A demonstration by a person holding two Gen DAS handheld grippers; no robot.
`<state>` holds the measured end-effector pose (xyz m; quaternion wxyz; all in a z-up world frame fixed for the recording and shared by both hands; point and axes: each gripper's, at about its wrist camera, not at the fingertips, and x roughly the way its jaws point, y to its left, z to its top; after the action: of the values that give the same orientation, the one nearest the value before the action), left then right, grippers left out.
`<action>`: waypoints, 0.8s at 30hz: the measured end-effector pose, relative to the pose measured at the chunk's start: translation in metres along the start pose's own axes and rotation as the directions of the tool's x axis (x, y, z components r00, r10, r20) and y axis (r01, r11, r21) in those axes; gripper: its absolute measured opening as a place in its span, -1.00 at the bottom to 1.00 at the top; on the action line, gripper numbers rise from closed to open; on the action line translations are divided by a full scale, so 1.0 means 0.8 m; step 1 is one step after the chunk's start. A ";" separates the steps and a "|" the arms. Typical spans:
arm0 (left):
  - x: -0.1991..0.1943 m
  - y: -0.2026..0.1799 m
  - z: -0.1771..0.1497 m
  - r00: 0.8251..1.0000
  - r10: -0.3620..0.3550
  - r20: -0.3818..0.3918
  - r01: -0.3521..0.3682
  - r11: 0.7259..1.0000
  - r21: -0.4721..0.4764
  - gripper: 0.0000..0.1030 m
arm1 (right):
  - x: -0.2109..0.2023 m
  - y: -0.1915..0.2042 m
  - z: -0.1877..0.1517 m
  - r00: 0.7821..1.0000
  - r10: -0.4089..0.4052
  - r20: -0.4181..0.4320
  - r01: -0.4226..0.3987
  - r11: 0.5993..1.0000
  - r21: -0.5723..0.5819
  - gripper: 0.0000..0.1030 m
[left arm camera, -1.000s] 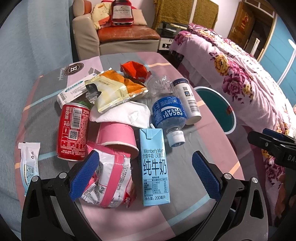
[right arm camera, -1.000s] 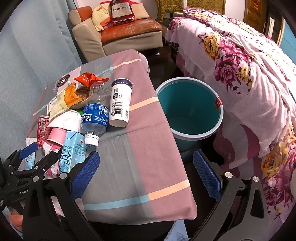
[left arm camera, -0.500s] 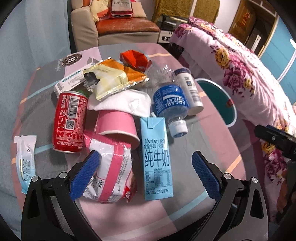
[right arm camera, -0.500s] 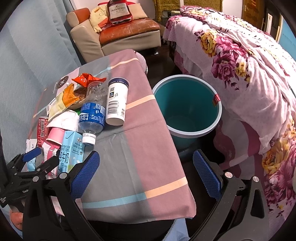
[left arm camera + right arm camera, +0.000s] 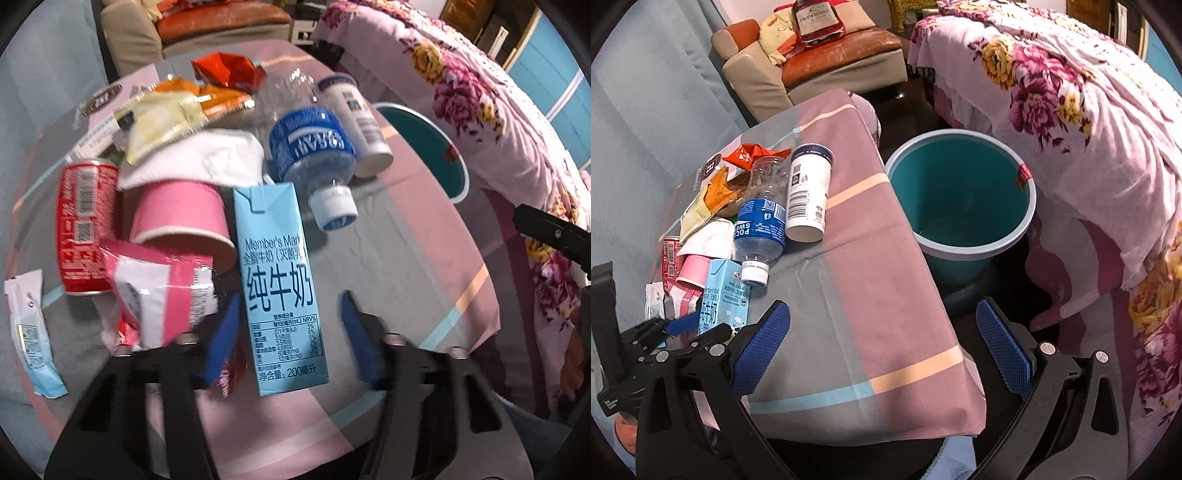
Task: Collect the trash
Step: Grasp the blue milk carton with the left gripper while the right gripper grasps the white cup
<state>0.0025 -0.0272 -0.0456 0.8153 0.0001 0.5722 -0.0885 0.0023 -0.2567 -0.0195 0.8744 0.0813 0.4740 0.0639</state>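
Note:
Trash lies on the table: a light blue milk carton (image 5: 280, 280), a blue-label bottle (image 5: 314, 162), a white tube (image 5: 358, 122), a pink paper cup (image 5: 181, 218), a red can (image 5: 85, 225), a pink-white wrapper (image 5: 162, 291) and snack bags (image 5: 173, 114). My left gripper (image 5: 290, 332) straddles the carton's lower half, jaws narrowed but with a gap on the right side. It shows in the right wrist view (image 5: 698, 325) too. My right gripper (image 5: 882, 350) is open and empty over the table's near right corner. The teal bin (image 5: 960, 195) stands on the floor right of the table.
The table wears a striped pink and grey cloth (image 5: 871, 280). A bed with a floral cover (image 5: 1089, 110) is right of the bin. An armchair (image 5: 827, 62) stands beyond the table. A small white sachet (image 5: 29, 325) lies at the table's left edge.
My left gripper has moved forward over the milk carton and its jaws have closed in from wide open around it. The right gripper has barely moved.

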 end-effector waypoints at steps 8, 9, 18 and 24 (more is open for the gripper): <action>0.008 -0.001 0.002 1.000 -0.005 -0.012 0.006 1.000 0.006 -0.22 | 0.016 0.001 -0.003 0.999 0.036 -0.022 -0.035 0.999 0.014 0.88; 0.012 -0.002 0.003 1.000 -0.008 -0.022 0.009 1.000 0.010 -0.21 | 0.018 0.002 -0.003 0.999 0.038 -0.024 -0.038 0.999 0.015 0.88; 0.025 0.003 0.002 0.999 -0.046 -0.019 0.046 0.999 -0.003 -0.26 | 0.029 0.010 -0.003 0.997 0.050 -0.055 -0.050 0.999 0.005 0.88; -0.035 0.016 0.006 0.992 -0.098 0.084 0.100 0.995 -0.018 -0.27 | 0.034 0.019 0.006 0.995 0.064 -0.076 -0.064 0.998 0.000 0.88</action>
<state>-0.0008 -0.0108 -0.0190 0.8329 -0.0411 0.5382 -0.1225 0.0204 -0.2368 -0.0359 0.8533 0.0931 0.5041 0.0955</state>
